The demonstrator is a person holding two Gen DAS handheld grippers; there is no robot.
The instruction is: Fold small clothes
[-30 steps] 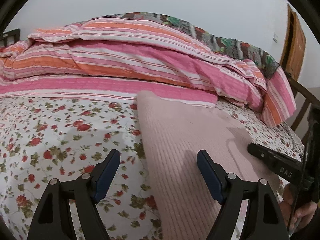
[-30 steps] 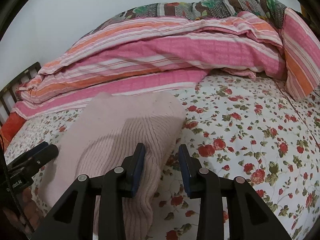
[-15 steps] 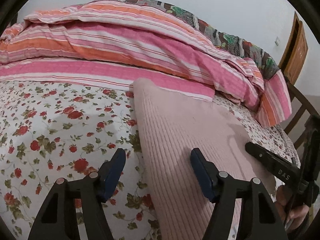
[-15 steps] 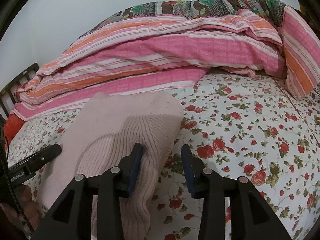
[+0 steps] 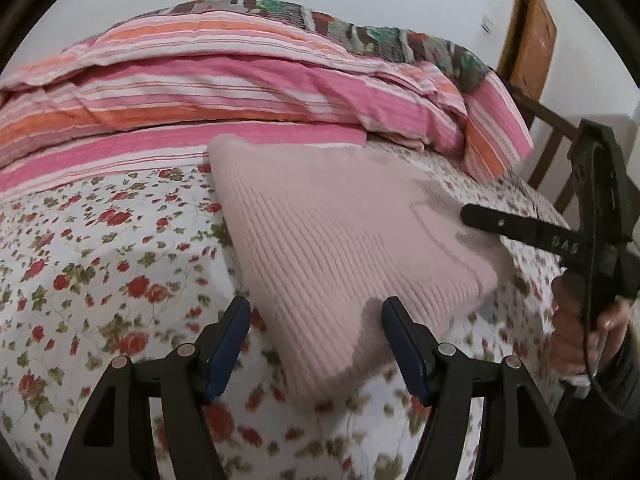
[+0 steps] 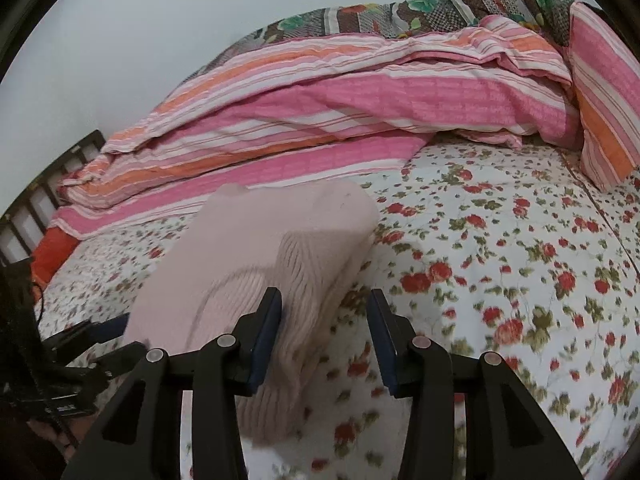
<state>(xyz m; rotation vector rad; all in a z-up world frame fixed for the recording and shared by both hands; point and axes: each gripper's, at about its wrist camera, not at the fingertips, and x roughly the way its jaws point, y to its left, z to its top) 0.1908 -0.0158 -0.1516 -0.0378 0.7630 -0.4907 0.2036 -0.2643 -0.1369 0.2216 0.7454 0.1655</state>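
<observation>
My bed's floral sheet (image 5: 100,264) fills most of both views, with the pink and orange striped quilt (image 5: 224,80) heaped along its far side. On the sheet lies the folded pink ribbed knit (image 5: 340,232), a long flat rectangle. In my left view its long axis runs from the near edge by my fingers diagonally up toward the quilt, its far short end just touching the quilt's pink border, and the ribs run across it.

My left gripper (image 5: 316,344) hangs over the near corner of the knit with its jaws standing apart; the pads press on nothing. My right gripper (image 6: 324,332) sits at the knit's right edge, jaws apart, the left pad just beside the folded edge and the right pad over bare sheet.

Compared with a second ago, my left jaws are narrower and the knit's near corner now shows between them, while my right jaws are wider and clear of the cloth.
</observation>
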